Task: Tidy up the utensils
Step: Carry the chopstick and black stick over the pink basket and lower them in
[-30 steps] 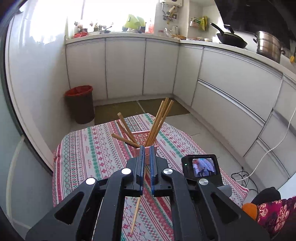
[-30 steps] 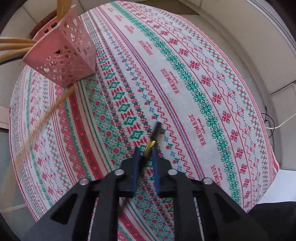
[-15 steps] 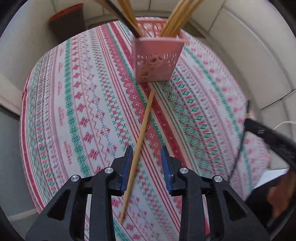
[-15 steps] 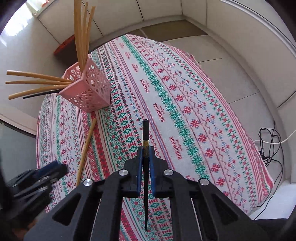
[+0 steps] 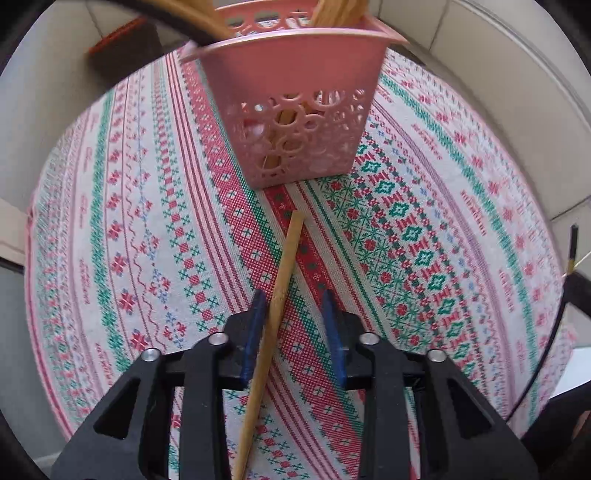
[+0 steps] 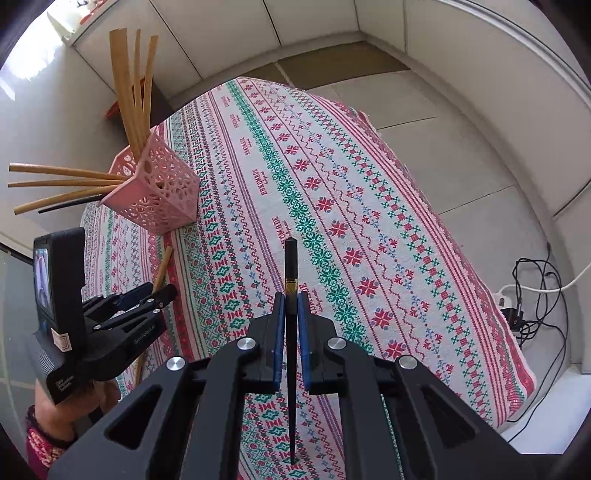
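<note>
Left gripper (image 5: 293, 308) low over the patterned tablecloth (image 5: 110, 229), jaws spread wide, straddling a single bamboo chopstick (image 5: 275, 314) that lies flat on the cloth; the stick runs lengthwise between the blue pads, close against the left pad, clear gap to the right pad, nothing clamped. Far tip of that chopstick stops just short of the pink perforated basket (image 5: 299, 110), which stands upright on the cloth directly ahead. Basket holds a bundle of bamboo chopsticks (image 5: 341, 9) rising from its right side and more leaning out over its left rim. Right gripper (image 6: 291, 308) held above the table, jaws pinched onto a black chopstick (image 6: 290, 266) with a gold band; the stick passes between the pads, blunt end pointing forward, thin end trailing back under the gripper body. From the right wrist view the same pink basket (image 6: 155, 192) sits at the left part of the tablecloth (image 6: 369, 206), one group of chopsticks (image 6: 135, 85) upright, another fanned out sideways to the left with one black stick among them. The left gripper (image 6: 147, 291) shows there too, near the basket, over the bamboo chopstick (image 6: 162, 266) on the cloth. Cables and a power strip (image 6: 517, 314) on the floor to the right of the table.
</note>
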`<action>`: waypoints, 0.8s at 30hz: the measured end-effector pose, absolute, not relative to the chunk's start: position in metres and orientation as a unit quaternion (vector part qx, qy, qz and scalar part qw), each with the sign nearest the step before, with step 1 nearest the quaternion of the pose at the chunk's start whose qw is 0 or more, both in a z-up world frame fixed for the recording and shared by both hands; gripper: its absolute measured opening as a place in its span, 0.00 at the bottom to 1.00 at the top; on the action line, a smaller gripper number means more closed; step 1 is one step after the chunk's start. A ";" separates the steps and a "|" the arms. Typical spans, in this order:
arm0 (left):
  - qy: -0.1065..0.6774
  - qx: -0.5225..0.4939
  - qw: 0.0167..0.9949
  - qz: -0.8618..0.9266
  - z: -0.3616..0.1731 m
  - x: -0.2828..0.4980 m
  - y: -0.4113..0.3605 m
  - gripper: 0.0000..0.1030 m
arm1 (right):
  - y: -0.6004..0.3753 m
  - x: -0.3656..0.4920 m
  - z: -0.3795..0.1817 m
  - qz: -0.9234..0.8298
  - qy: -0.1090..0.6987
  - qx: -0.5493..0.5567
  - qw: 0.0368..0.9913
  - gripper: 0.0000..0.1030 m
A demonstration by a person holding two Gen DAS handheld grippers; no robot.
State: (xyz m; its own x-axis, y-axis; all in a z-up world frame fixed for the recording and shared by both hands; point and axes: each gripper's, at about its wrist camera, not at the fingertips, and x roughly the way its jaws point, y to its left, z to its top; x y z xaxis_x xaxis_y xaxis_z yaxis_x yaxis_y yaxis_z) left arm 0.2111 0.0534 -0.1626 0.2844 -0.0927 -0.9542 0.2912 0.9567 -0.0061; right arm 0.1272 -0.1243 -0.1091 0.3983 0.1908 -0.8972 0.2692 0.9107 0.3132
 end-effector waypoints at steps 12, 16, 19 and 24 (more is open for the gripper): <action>0.463 0.044 0.870 -0.162 -0.059 0.132 0.082 0.06 | -0.123 0.103 -0.058 0.009 0.491 0.202 0.847 0.07; 0.402 0.016 0.899 -0.172 -0.019 0.104 0.076 0.06 | -0.126 0.086 -0.032 0.029 0.473 0.198 0.858 0.07; 0.370 -0.003 0.913 -0.171 -0.003 0.097 0.066 0.06 | -0.129 0.078 -0.009 0.038 0.457 0.193 0.867 0.07; 0.298 -0.052 0.934 -0.188 0.033 0.077 0.067 0.06 | -0.136 0.072 0.032 0.058 0.424 0.204 0.881 0.07</action>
